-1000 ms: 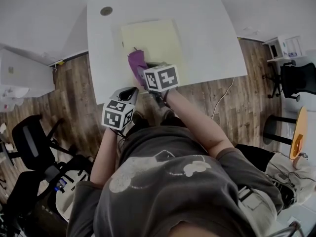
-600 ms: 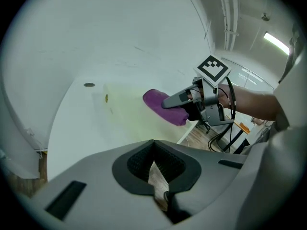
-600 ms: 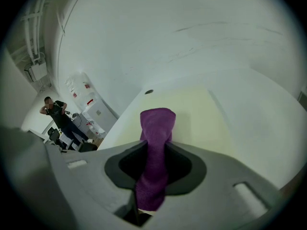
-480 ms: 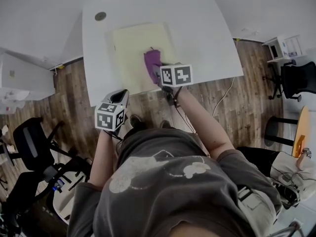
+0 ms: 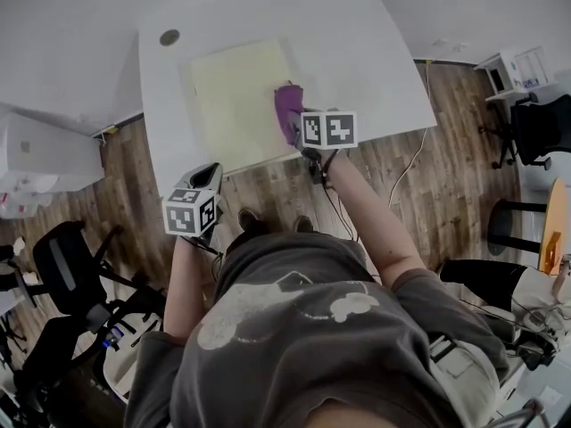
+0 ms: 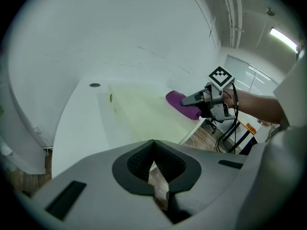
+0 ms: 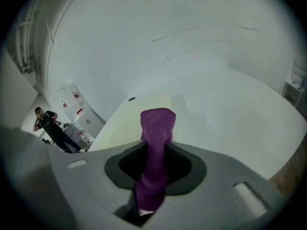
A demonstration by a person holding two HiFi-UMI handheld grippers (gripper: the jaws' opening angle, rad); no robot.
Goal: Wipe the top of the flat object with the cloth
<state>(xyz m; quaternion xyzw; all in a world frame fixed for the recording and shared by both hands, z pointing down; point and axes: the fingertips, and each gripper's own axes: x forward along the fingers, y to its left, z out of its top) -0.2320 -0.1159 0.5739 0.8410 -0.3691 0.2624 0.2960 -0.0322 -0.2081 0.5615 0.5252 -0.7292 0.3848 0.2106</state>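
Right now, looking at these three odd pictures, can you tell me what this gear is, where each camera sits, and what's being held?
There is no robot here. A person holds a two-jaw gripper in each hand. The top-down picture comes from a camera on their head, and the other two come from cameras riding on the grippers. On the white table lies a flat pale yellow mat. The right gripper is clamped on a purple cloth, which rests at the mat's right edge. The left gripper is shut and empty, near the table's front edge.
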